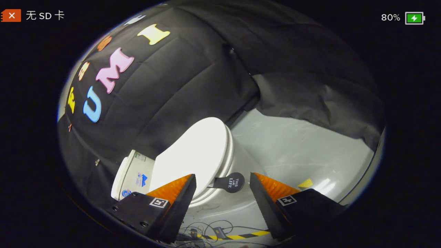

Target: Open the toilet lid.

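A white toilet stands ahead of me, tilted in the view. Its lid (196, 151) lies down flat on the seat. A small dark round tab (231, 182) sticks out from the lid's side edge. My gripper (223, 182) is open, and the tab sits right between the two fingertips without either touching it. The white tank (132, 175) shows behind the near finger (179, 193), partly hidden by it.
The toilet stands on a pale grey floor (303, 151). Black cloth walls rise behind it and drape onto the floor at the far side. Loose cables (213, 229) and a yellow-black striped tape (241, 236) lie on the floor below the fingers. A yellow scrap (306, 183) lies beside the other finger.
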Demonstrator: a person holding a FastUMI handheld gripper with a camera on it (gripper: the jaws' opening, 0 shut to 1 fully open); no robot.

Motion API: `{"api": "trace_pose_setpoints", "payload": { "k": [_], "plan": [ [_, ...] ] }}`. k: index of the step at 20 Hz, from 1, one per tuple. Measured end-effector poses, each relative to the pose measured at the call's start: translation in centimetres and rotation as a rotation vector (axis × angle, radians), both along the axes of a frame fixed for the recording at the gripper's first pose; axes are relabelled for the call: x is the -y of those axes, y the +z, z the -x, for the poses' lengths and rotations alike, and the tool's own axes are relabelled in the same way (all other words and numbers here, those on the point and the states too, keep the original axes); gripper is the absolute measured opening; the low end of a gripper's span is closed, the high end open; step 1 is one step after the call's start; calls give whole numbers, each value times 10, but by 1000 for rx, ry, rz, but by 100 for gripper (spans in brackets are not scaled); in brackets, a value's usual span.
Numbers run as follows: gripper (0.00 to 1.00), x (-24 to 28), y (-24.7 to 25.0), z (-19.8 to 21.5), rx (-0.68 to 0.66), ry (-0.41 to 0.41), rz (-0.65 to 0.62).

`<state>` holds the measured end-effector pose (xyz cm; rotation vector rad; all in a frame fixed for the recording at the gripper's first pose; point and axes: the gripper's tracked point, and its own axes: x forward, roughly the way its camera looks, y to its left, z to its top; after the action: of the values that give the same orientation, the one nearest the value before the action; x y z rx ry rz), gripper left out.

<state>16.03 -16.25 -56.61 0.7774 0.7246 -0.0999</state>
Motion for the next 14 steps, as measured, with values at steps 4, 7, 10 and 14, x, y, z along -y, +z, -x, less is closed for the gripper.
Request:
{"api": "trace_pose_setpoints", "payload": {
  "k": [4,7,10,14],
  "plan": [
    [99,-3,-35,-7,-87,-68,-179],
    [73,-10,-53,-15,-103,-114,-275],
    [18,-10,-44,-20,-69,-155,-391],
    [7,-8,-35,-15,-69,-128,-321]
  ]
}}
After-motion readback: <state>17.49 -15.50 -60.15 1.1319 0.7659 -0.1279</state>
